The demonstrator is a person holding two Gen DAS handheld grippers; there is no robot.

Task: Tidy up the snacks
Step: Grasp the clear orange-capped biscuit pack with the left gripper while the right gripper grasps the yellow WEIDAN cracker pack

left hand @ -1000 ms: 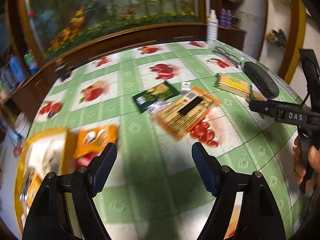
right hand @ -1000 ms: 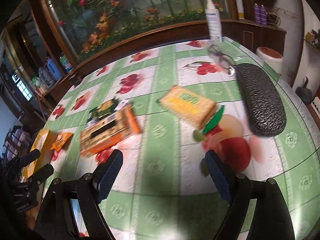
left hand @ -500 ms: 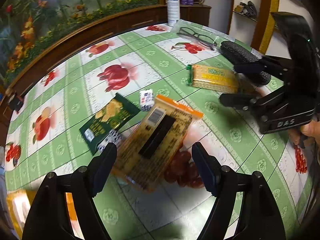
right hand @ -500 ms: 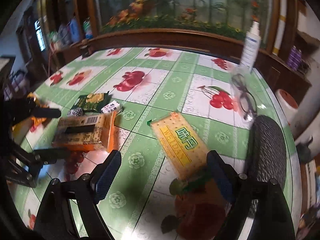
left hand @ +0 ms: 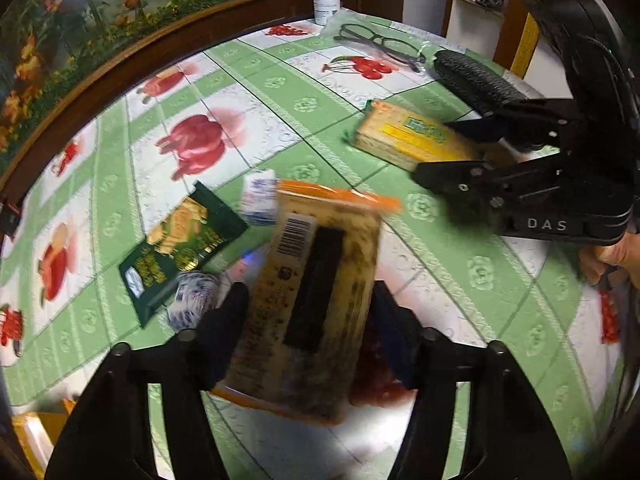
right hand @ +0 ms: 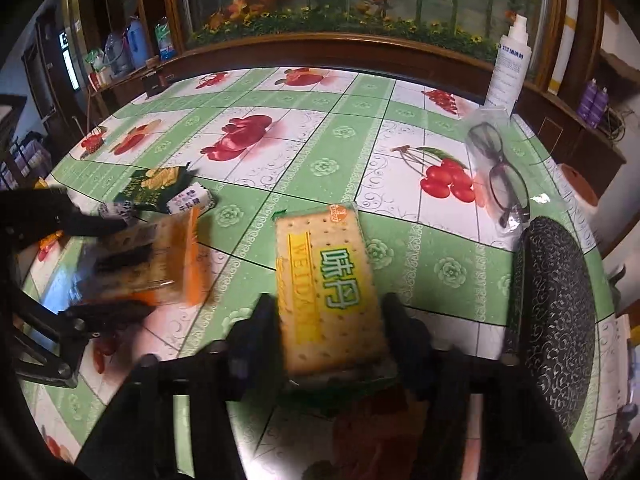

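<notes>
An orange-edged snack pack (left hand: 316,300) with a barcode lies on the green fruit-print tablecloth (left hand: 280,92). My left gripper (left hand: 310,316) has a finger at each long side of it; its jaws are closing and the pads touch the pack's edges. A yellow cracker pack (right hand: 328,280) with green lettering lies to the right. My right gripper (right hand: 330,332) straddles its near end, jaws closing, pads against both sides. The left wrist view shows that right gripper (left hand: 436,150) over the cracker pack (left hand: 400,136). The right wrist view shows the left gripper (right hand: 132,268) around the blurred orange pack (right hand: 160,256).
A dark green snack packet (left hand: 180,248) and two small blue-white wrapped sweets (left hand: 260,196) (left hand: 192,304) lie left of the orange pack. Glasses (right hand: 500,172), a black case (right hand: 556,296) and a white spray bottle (right hand: 508,68) stand at the right. A yellow box (left hand: 32,432) sits near left.
Both grippers have come down over their packs and narrowed: the left now brackets the orange pack, the right the cracker pack. The views turned as the wrists rolled.
</notes>
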